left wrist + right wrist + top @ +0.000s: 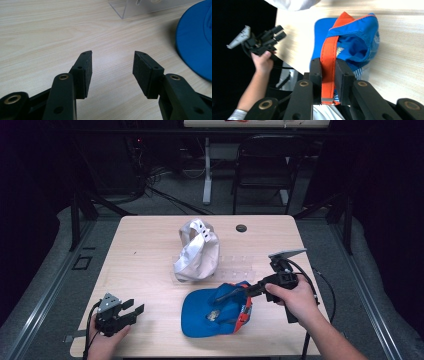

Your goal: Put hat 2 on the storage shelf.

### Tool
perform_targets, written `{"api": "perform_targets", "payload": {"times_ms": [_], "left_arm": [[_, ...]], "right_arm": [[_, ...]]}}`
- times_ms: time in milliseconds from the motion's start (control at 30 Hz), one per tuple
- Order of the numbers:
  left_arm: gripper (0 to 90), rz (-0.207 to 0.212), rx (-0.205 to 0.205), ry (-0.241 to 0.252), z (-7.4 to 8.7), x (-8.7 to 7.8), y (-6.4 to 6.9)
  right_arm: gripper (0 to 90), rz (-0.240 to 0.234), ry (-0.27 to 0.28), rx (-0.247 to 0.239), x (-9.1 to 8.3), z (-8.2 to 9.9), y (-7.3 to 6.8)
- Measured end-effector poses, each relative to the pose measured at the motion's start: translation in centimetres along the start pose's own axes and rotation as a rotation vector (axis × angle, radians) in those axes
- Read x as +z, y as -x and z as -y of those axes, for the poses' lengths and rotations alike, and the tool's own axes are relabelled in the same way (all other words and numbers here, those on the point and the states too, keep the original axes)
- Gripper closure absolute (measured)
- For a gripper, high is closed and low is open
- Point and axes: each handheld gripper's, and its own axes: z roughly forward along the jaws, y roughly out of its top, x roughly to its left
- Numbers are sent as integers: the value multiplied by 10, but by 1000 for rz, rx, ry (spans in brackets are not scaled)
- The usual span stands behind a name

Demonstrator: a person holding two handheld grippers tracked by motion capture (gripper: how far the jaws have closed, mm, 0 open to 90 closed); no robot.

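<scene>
A blue cap (pixel 212 310) with an orange strap (pixel 328 60) lies near the table's front edge, its back lifted. My right gripper (pixel 235 291) is shut on that orange strap, which runs between its two pads in the right gripper view (pixel 328 82). The cap's blue brim (pixel 195 42) reaches into the left gripper view at the right. My left gripper (pixel 131 310) rests at the front left of the table, open, with bare wood between its jaws (pixel 112 72). A white cap (pixel 197 251) sits on a clear stand (pixel 235 267) at the table's middle.
The light wooden table (pixel 145 250) has a small black round hole cover (pixel 241 228) near its far edge. A black chair (pixel 265 165) and a white desk leg (pixel 207 170) stand beyond the table. The clear stand's corner (pixel 122 10) lies ahead of my left gripper.
</scene>
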Motion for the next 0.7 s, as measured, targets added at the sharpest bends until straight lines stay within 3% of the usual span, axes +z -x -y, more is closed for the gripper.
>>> {"api": "perform_targets", "payload": {"times_ms": [267,367,700], "left_arm": [[504,0,6,-14,0,1,1],[504,1,6,-14,0,1,1],[505,3,6,-13,0,0,0]], "right_arm": [[777,-187,54,61,-24,-4,4],[777,-229,69,64,-31,-8,0],[777,-267,110,52,-50,-15,-19]]}}
